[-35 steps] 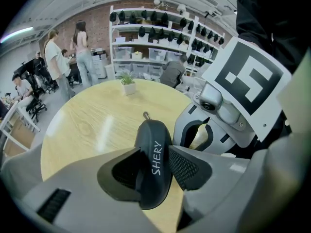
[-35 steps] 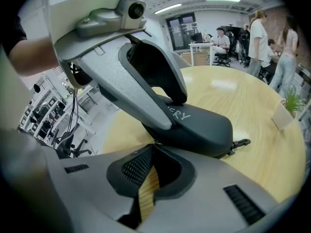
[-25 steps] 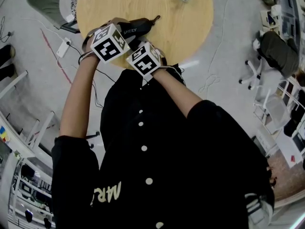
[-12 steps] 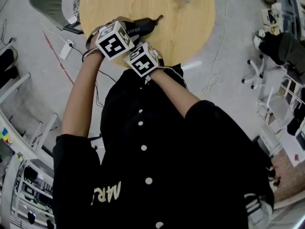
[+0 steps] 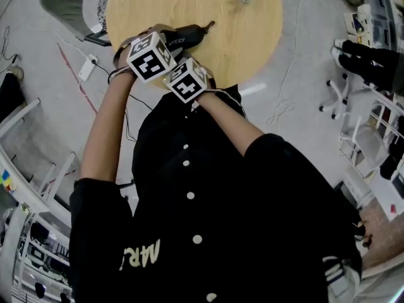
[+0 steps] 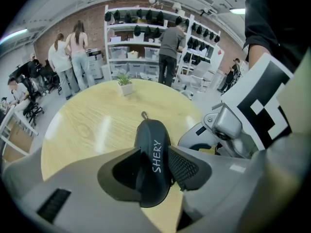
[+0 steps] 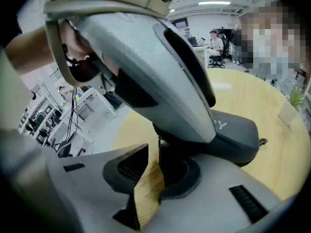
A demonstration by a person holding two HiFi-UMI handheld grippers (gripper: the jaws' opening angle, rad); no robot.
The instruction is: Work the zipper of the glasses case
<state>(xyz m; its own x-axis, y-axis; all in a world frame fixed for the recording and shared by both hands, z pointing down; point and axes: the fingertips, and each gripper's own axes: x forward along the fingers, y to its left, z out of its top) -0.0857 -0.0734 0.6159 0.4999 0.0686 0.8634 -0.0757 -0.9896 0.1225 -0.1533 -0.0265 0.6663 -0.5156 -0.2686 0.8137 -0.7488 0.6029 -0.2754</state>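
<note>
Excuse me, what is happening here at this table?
A person works on a black glasses case lying on a round wooden table, with a gripper in each hand. The left gripper clamps the case by its sides. The right gripper, close beside it, has just been opening its jaws; only table shows between them.

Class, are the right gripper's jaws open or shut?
Open. On the right gripper the jaws have just been opening; the table shows between them.
</note>
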